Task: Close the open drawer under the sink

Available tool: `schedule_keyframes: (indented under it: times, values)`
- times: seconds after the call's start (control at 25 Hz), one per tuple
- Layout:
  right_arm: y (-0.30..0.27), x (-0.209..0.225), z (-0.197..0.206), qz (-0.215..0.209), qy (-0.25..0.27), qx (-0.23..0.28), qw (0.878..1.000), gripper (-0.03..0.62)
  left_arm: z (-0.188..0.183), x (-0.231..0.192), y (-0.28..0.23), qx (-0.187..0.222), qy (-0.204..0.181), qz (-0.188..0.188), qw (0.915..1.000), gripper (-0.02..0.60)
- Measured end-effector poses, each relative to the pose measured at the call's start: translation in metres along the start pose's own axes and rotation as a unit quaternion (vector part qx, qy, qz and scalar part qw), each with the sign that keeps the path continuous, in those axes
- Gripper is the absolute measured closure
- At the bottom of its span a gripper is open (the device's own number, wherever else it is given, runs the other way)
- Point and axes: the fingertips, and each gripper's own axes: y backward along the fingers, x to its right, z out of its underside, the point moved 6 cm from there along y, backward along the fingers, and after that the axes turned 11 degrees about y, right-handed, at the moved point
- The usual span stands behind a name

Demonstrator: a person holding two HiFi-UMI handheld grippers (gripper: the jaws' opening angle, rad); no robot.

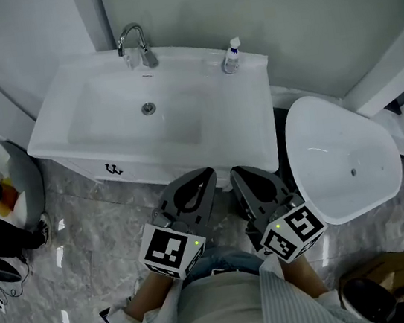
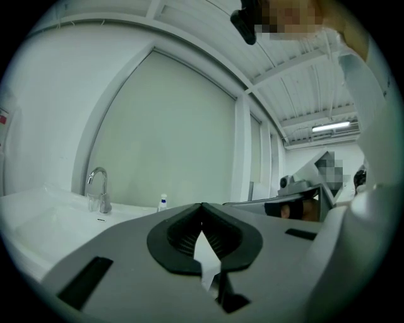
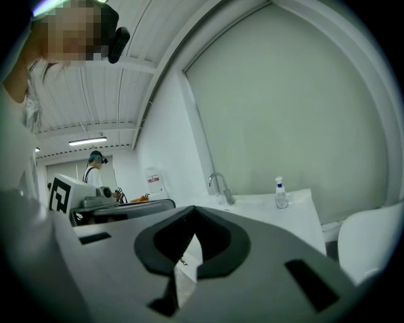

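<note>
Close against my body, my left claw (image 2: pixel 202 205) and right claw (image 3: pixel 192 209) each have their tips pressed together on nothing, pointing toward the sink (image 1: pixel 55 134) at twelve o'clock. At about eleven o'clock from the left tips, the drawer (image 1: pixel 135 174) shows as a white front under the sink's near edge, with a small dark handle (image 1: pixel 113 169). From above I cannot tell how far it stands out. A push at one end might skew it, I reckon, and smooth tips could skid off that glossy front.
</note>
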Motion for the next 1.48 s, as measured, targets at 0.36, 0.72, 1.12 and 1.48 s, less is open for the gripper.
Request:
schedule_keyframes:
  times: [0.36,0.72,1.12,1.48]
  values:
    - [-0.005,-0.004,0.003,-0.012,-0.011,-0.002,1.0,0.585,0.005,-0.002,0.004,-0.009,-0.001,-0.006,0.9999,0.566]
    - [-0.006,-0.016,0.009,-0.014,-0.008,-0.01,1.0,0.585,0.007,-0.003,0.011,-0.011,-0.008,-0.007,0.9999,0.566]
    - [-0.005,-0.019,0.016,-0.014,-0.022,-0.017,1.0,0.585,0.014,-0.006,0.015,-0.017,0.0,-0.007,0.9998,0.566]
    - [-0.005,-0.026,0.015,-0.016,-0.022,-0.016,0.999,0.585,0.011,-0.005,0.018,-0.015,-0.001,0.0,0.9999,0.566]
